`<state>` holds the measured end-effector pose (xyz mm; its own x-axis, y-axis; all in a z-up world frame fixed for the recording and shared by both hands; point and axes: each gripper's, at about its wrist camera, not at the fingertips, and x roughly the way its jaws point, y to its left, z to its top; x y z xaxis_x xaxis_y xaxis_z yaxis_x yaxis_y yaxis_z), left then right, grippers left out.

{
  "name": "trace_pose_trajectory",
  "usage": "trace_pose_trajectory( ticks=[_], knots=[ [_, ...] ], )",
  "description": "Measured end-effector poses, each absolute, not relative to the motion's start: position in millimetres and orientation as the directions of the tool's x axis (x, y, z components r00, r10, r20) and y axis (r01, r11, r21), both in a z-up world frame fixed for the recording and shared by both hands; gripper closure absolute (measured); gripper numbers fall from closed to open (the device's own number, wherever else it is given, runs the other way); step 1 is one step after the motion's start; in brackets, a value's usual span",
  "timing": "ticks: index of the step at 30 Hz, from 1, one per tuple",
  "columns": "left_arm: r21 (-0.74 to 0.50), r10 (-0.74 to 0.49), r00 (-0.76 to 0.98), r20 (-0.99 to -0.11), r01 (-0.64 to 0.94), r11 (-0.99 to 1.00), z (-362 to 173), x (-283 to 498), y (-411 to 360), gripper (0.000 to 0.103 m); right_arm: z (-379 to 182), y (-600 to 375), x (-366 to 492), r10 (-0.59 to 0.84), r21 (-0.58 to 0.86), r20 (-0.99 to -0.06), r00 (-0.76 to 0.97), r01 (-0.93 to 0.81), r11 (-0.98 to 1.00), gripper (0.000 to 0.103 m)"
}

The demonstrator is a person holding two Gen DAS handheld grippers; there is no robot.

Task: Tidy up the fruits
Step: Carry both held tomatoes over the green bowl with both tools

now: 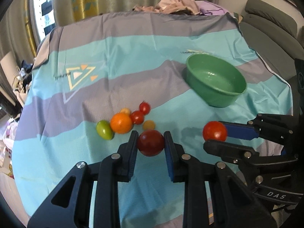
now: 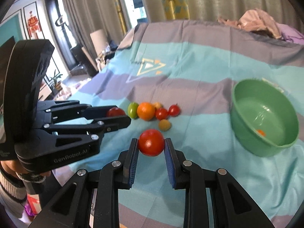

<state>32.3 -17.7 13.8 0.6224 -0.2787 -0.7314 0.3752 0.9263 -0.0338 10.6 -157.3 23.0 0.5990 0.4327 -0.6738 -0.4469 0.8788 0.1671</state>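
My left gripper (image 1: 150, 140) is clamped on a dark red round tomato (image 1: 150, 142), my right gripper (image 2: 151, 144) on a bright red one (image 2: 151, 142). The round green plastic bowl (image 2: 247, 131) sits off to the right, nothing between.

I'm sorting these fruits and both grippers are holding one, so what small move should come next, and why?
Probably carry the right gripper over the green bowl and release there. It is shut on a red tomato, the bowl sits on its side, and the left gripper holds a dark red fruit farther away.
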Motion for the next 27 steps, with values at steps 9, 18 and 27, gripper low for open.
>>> trace_pose_trajectory(
  ticks=[9, 18, 27],
  knots=[
    [0.001, -0.297, 0.653, -0.697, 0.415, 0.91, 37.2, 28.3, -43.9, 0.076, 47.7, -183.9, 4.7, 0.404, 0.154, -0.614, 0.678, -0.399, 0.904, 0.074],
    [0.029, -0.324, 0.658, -0.68, 0.466, 0.885, 52.0, 42.4, -85.0, 0.076, 62.8, -221.7, 12.3, 0.35, 0.156, -0.57, 0.744, -0.32, 0.934, 0.074],
    [0.017, -0.372, 0.638, -0.674, 0.517, 0.856, 58.8, 67.4, -128.6, 0.076, 63.8, -263.9, 27.0, 0.275, 0.154, -0.561, 0.78, -0.228, 0.961, 0.074]
  ],
)
